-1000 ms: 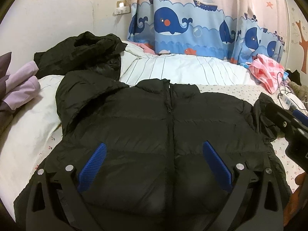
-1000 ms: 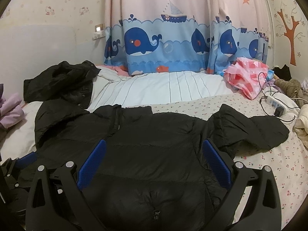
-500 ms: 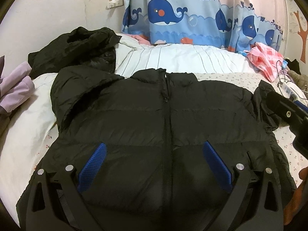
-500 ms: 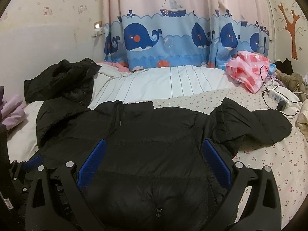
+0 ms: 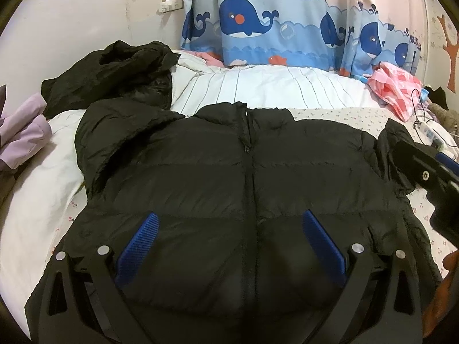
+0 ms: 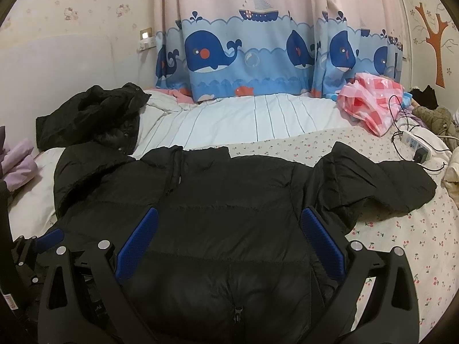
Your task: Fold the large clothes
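We see a pale pink wallpapered wall (image 6: 71,14), blue whale-print curtain (image 6: 243,54), white switch plate (image 6: 146,38), brown tree wall decal (image 6: 437,43), white striped bedding (image 6: 258,117).

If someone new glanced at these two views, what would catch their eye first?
Probably the black puffer jacket spread front-up across the bed, beneath the open left gripper and right gripper. Behind it hangs a whale-print curtain, and a second dark jacket lies crumpled at the far left.

Two black jackets: one (image 6: 229,218) spread flat mid-frame, one (image 6: 89,114) crumpled at upper left. Two grippers, left (image 5: 229,246) and right (image 6: 229,243), each with two blue pads. One pink checked bag (image 6: 370,100) at upper right. One power strip (image 6: 416,143) at right.
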Demonstrator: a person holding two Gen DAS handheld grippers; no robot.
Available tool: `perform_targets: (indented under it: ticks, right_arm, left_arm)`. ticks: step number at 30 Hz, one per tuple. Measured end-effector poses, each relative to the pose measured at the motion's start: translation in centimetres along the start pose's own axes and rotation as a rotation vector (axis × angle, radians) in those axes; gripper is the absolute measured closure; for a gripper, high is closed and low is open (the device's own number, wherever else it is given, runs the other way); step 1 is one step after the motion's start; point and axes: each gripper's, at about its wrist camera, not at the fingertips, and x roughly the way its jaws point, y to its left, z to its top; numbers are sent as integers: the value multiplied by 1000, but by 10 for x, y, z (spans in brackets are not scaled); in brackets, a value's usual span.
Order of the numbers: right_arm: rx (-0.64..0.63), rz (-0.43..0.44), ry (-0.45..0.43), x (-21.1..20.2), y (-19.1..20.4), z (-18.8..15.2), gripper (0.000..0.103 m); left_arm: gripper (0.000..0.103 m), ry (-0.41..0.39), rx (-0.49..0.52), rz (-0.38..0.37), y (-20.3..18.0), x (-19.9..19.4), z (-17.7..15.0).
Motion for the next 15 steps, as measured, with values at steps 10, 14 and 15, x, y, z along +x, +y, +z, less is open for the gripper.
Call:
perform_targets:
  ticks: [10, 14, 15]
  right_arm:
    - [7, 3, 14, 2, -2, 1, 7]
    - [4, 5, 18, 3, -2, 1, 7]
    - [4, 8, 21, 4, -2, 1, 7]
  left_arm:
    - [7, 12, -7, -7, 1, 3, 1]
    - [7, 13, -5, -7, 1, 3, 1]
    - [7, 14, -5, -5, 0, 4, 1]
